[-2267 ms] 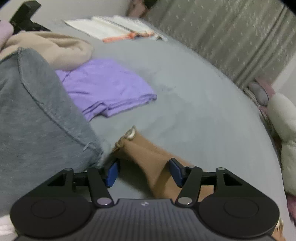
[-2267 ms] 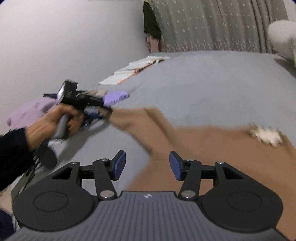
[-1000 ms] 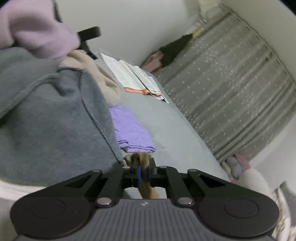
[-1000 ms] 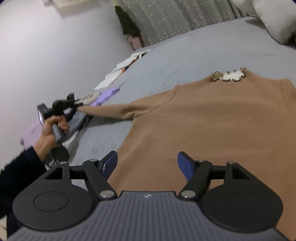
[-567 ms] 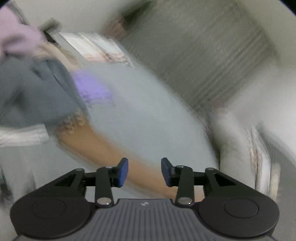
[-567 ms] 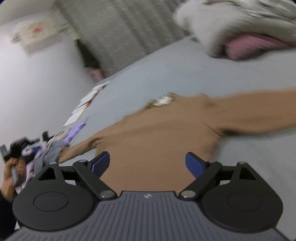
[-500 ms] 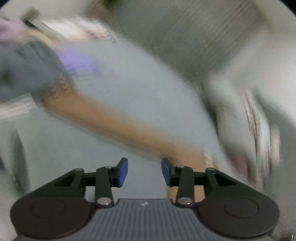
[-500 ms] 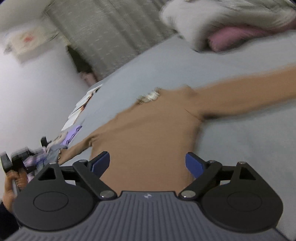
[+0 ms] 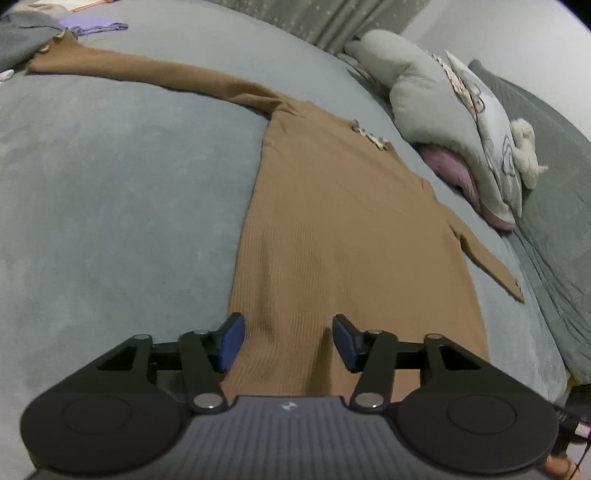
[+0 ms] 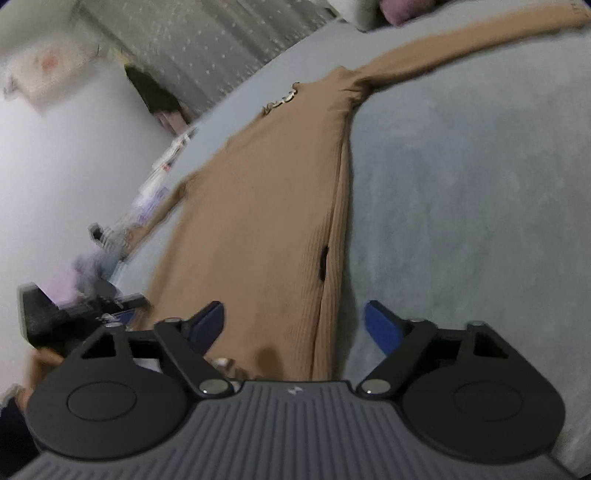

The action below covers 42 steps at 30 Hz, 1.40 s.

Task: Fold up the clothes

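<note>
You have no readable words or numbers here; only a small pale emblem, no letters, sits on each gripper's ribbed grey housing [image 9: 288, 406] [image 10: 294, 390].

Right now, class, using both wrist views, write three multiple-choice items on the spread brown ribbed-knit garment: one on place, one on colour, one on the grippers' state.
1. Where does the brown ribbed-knit garment lie?
A. flat on the grey bed cover
B. hanging on the curtain
C. atop the pillows

2. What colour is the folded cloth beyond the left sleeve's cuff?
A. red
B. purple
C. green

3. How do the left gripper and right gripper stand?
A. both shut on cloth
B. one shut
C. both open, holding nothing

Key: 1 A, since body and sleeves lie spread on the cover; 2 B, the cloth shows lilac-purple; 3 C, a gap separates each pair of blue pads.
</note>
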Motion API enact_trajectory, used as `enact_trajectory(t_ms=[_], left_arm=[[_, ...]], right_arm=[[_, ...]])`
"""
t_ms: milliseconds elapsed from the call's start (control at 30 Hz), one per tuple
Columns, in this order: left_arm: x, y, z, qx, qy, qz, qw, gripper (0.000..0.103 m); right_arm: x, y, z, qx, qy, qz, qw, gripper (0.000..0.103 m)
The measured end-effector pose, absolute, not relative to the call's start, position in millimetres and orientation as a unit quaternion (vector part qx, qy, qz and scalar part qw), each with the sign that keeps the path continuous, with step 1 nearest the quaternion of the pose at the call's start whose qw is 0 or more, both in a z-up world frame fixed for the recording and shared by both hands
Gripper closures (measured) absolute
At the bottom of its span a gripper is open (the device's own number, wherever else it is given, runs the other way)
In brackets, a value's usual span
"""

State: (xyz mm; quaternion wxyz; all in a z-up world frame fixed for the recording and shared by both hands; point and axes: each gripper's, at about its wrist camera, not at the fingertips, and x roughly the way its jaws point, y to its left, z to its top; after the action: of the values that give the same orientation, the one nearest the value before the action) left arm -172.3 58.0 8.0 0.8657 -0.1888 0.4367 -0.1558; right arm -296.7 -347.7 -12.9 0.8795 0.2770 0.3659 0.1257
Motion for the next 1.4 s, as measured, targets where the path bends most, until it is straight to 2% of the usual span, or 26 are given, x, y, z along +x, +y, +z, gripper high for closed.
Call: enact_trajectory(t_ms=[33,133,200,467,567,633,667,700,733,767,967,1033,1067,1100,1133,1167,1200,1400], left_arm=[[-174,54,5,-0.189,0.438,-0.152,0.866,0.089],[-186,49,9,-0.194,0.426,-0.137,0.873,0.094],[-199,54,16,-0.216,0.423,-0.139,0.869,0.101],[-234,64,31,-0.239,0.421,-0.155,0.861,0.102],[-233,71,42,-0.224,0.404,-0.132,0.877,0.1],[-226,77,46,-0.22,0.394,-0.115,0.885,0.085],[-218,83,44,-0.228,0.397,-0.112,0.882,0.056],[-212,87,42,-0.234,0.399,-0.11,0.88,0.029],[-209,86,39,-0.227,0.401,-0.11,0.881,0.024],[-204,82,33,-0.211,0.404,-0.111,0.883,0.024],[-188,53,11,-0.167,0.404,-0.122,0.891,0.017],[-189,41,7,-0.17,0.397,-0.158,0.888,0.023],[-190,32,6,-0.167,0.397,-0.18,0.885,0.041],[-191,26,5,-0.158,0.394,-0.182,0.887,0.069],[-191,22,5,-0.146,0.394,-0.18,0.889,0.082],[-191,21,4,-0.139,0.397,-0.177,0.89,0.088],[-191,24,3,-0.151,0.397,-0.18,0.887,0.091],[-211,37,29,-0.18,0.378,-0.196,0.887,0.093]], right_arm=[[-296,-347,-14,0.28,0.367,0.131,0.877,0.095],[-300,-348,-5,0.282,0.353,0.137,0.881,0.095],[-306,-354,6,0.29,0.336,0.144,0.885,0.095],[-329,-383,36,0.355,0.287,0.171,0.873,0.097],[-337,-385,42,0.344,0.285,0.149,0.882,0.096],[-337,-387,37,0.329,0.297,0.113,0.889,0.083],[-336,-389,31,0.332,0.304,0.103,0.887,0.072],[-333,-393,24,0.34,0.31,0.1,0.882,0.042],[-329,-395,16,0.353,0.32,0.098,0.874,0.009],[-327,-397,10,0.36,0.327,0.095,0.868,0.001],[-314,-392,-10,0.386,0.313,0.106,0.861,0.0],[-307,-378,-16,0.372,0.321,0.134,0.861,0.002],[-303,-368,-18,0.356,0.326,0.144,0.864,0.005],[-302,-362,-19,0.346,0.327,0.147,0.867,0.024],[-299,-355,-23,0.345,0.332,0.151,0.865,0.059],[-295,-353,-28,0.357,0.339,0.152,0.857,0.083],[-293,-354,-33,0.369,0.344,0.15,0.85,0.094],[-305,-350,-10,0.366,0.316,0.156,0.861,0.095]])
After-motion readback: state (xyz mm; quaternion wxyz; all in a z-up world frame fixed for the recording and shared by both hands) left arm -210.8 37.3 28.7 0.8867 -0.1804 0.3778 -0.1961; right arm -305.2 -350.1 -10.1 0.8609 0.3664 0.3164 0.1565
